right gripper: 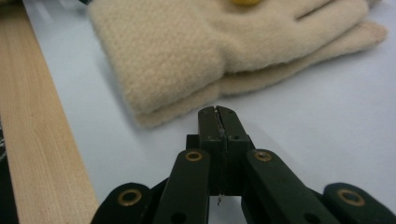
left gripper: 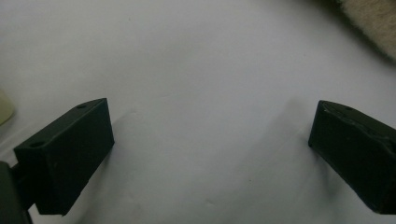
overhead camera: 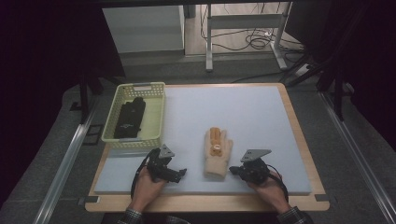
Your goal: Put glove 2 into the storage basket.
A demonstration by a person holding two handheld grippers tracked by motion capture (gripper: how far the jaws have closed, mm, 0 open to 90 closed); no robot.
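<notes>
A cream knitted glove pair [overhead camera: 217,151] lies flat on the pale mat [overhead camera: 243,112], fingers pointing away, with orange-yellow trim on top. In the right gripper view the gloves [right gripper: 196,51] lie stacked just beyond my right gripper [right gripper: 218,112], whose jaws are pressed together with nothing between them. That right gripper [overhead camera: 233,171] rests on the mat just right of the cuff. My left gripper [overhead camera: 183,172] sits left of the cuff, jaws wide apart over bare mat [left gripper: 205,93]; a corner of the glove [left gripper: 373,18] shows at the upper right.
A pale yellow basket [overhead camera: 154,125] stands at the mat's back left, holding a black glove [overhead camera: 130,116]. The wooden table edge [right gripper: 32,140] borders the mat near the person. Beyond the table are desk legs and cables on the floor.
</notes>
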